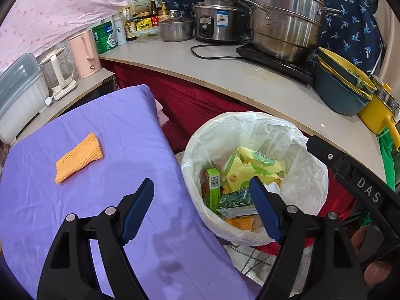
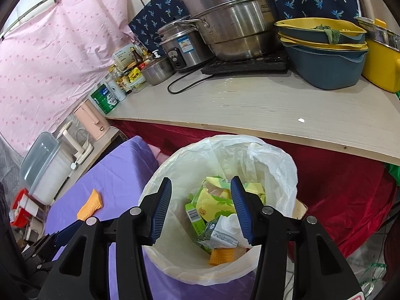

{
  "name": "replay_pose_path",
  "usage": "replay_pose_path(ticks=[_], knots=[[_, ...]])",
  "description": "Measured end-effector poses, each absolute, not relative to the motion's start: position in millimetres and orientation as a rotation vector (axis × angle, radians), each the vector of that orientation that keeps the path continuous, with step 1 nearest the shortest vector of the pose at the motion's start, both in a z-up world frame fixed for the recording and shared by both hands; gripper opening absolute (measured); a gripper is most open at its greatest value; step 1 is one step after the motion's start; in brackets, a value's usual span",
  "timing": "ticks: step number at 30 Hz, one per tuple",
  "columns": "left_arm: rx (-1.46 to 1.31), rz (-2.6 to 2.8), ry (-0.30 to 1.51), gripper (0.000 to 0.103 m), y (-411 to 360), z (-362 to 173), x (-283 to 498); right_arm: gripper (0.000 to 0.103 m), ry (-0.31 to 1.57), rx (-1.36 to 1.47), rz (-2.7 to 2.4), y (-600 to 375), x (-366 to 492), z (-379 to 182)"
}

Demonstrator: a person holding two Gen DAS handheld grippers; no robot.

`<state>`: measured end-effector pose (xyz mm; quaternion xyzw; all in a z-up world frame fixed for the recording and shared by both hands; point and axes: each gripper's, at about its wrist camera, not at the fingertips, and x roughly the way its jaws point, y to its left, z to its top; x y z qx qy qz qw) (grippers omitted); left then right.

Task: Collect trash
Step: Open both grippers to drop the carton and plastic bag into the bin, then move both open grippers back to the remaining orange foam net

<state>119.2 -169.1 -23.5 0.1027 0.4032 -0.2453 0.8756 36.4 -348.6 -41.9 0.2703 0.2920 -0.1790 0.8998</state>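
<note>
One scrap left on the purple cloth, everything else already binned

The purple cloth (image 1: 75, 200) carries a single orange foam net (image 1: 79, 157), lying flat and well apart from the lined bin (image 1: 200, 137) just beside it. I count one bin, and inside it a yellow wrapper (image 2: 217, 200), two green cartons (image 2: 193, 215), a small white bottle (image 2: 228, 221) and a second orange net (image 2: 221, 255). The left gripper (image 1: 200, 192) is wide open and empty; the right gripper (image 2: 201, 192) hangs over the bin, half open, also empty. My take: go in with the left, drop low and pinch the net across its narrow width.
</note>
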Motion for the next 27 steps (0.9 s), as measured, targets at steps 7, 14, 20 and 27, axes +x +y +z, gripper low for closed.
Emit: replay_pose_path(ticks=[7,14,20,27], knots=[[0.188,-0.483,0.844,0.074,-146,-22,129,0.048,0.615,0.539,-0.34,-329,51,-39],[0.154,-0.444,0.848,0.074,-115,-23,141,0.048,0.641,0.506,-0.297,-301,71,-41],[0.122,-0.395,0.859,0.077,-78,-28,158,0.048,0.668,0.478,-0.254,-269,96,-45],[0.077,-0.318,0.878,0.077,-24,-38,183,0.048,0.713,0.448,-0.193,-224,131,-57]])
